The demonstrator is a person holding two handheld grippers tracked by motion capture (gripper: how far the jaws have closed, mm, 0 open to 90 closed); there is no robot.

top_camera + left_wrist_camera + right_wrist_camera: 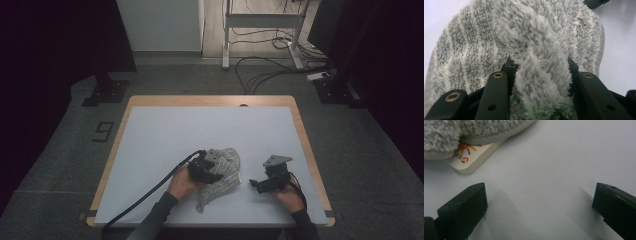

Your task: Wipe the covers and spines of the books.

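1. Towel (pixel 221 172): fluffy grey pile with paler stripes, bunched near the front middle of the counter (pixel 165 135).
2. Booklet (pixel 471 157): white cover with orange print, rounded corner; it lies under the towel's edge.
3. Counter: smooth white top, wood rim; grey floor and cables (pixel 260 75) behind.
4. Left claw (pixel 206 169): clamped on a thick towel fold.
5. Right claw (pixel 256 184): spread wide, nothing between, just beside the towel.
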